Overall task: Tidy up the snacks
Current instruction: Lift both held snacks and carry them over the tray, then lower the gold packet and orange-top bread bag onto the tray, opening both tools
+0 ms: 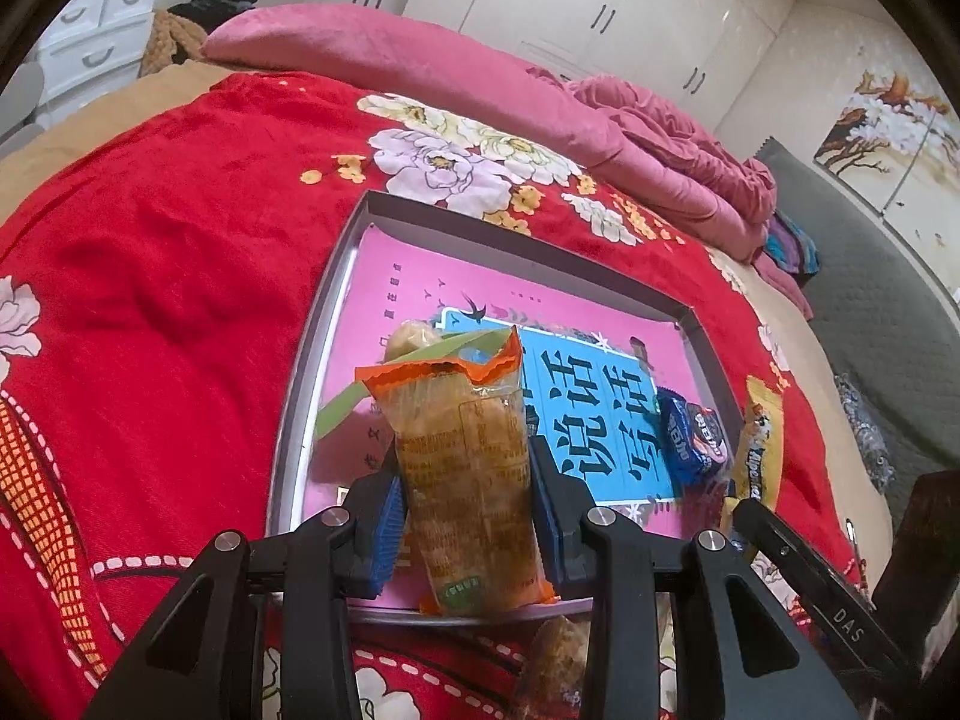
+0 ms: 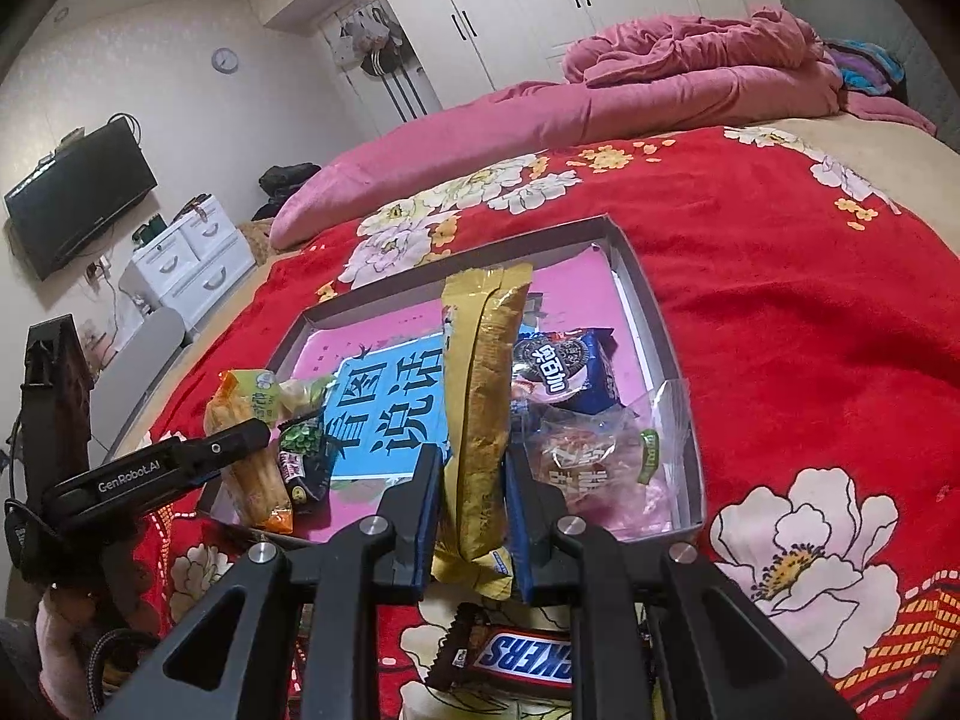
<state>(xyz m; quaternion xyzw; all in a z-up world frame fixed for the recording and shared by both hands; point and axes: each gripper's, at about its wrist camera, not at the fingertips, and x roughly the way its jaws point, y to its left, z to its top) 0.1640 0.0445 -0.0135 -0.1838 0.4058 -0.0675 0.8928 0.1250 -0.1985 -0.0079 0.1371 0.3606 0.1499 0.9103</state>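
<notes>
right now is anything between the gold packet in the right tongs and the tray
Nothing visible. The right tongs hold the gold packet over the tray's near edge; the blue cookie pack lies beside it.

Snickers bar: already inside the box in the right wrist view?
No: the Snickers bar lies on the red blanket, outside the box and below the right gripper.
</notes>
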